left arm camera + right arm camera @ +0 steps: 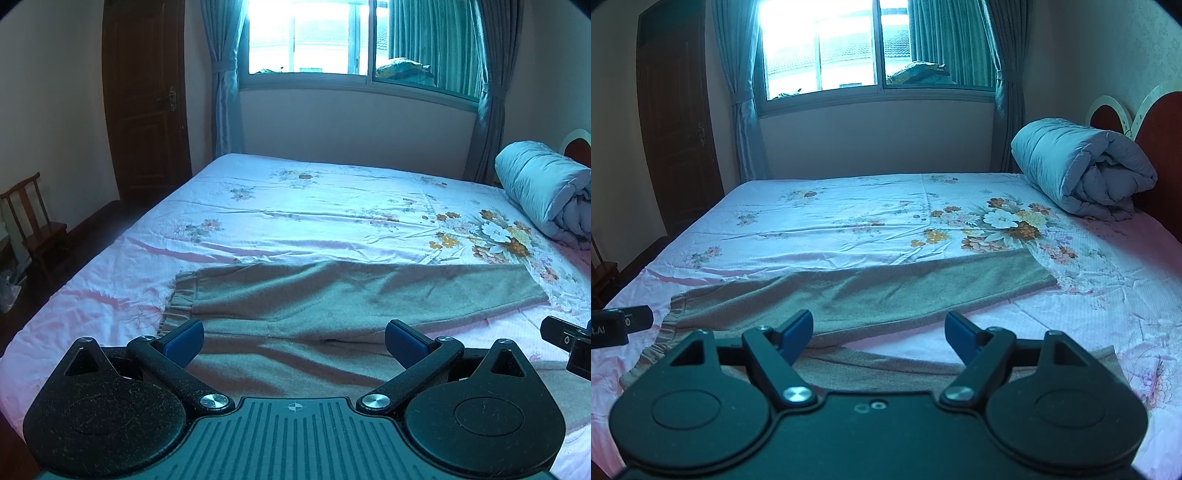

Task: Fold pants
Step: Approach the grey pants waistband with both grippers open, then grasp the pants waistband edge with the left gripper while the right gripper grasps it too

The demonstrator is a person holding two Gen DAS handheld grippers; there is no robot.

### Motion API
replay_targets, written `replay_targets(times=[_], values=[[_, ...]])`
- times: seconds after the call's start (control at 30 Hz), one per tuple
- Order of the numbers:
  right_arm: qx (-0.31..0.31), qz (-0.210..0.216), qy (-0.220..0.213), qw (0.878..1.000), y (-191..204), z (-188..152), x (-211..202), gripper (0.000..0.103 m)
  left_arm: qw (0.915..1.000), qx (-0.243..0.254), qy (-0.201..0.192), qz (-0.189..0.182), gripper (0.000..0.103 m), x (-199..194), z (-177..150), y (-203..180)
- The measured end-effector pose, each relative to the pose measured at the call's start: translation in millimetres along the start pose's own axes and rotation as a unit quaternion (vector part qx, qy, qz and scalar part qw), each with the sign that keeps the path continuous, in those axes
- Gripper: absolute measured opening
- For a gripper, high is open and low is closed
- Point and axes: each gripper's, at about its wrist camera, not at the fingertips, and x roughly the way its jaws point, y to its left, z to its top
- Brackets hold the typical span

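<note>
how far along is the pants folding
Barely started. Done: the grey pants lie spread on the floral bed sheet, legs apart, elastic waistband to the left. In hand: nothing; the left gripper and right gripper are both open above the fabric. Left: every fold.

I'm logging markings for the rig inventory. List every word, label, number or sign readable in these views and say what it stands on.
"t.AI": white letters on the black body of the left gripper, cut off by the left edge of the right wrist view, so the start is missing.
Embossed round marks on the right gripper housing: too small to read.
Pants, bedsheet, rolled duvet: no text.
</note>
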Motion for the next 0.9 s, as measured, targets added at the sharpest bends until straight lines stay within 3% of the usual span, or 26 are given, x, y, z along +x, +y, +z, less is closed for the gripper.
replay_targets(times=[0.47,0.9], values=[[0.003,0.007,0.008,1.000,-4,-2,8,0.072,0.9999,-0.010,0.002,-0.005,0.103,11,0,0],[-0.013,0.073,0.013,0.997,-13,-6,20,0.072,0.9997,0.019,0.013,0.005,0.103,42,-3,14]])
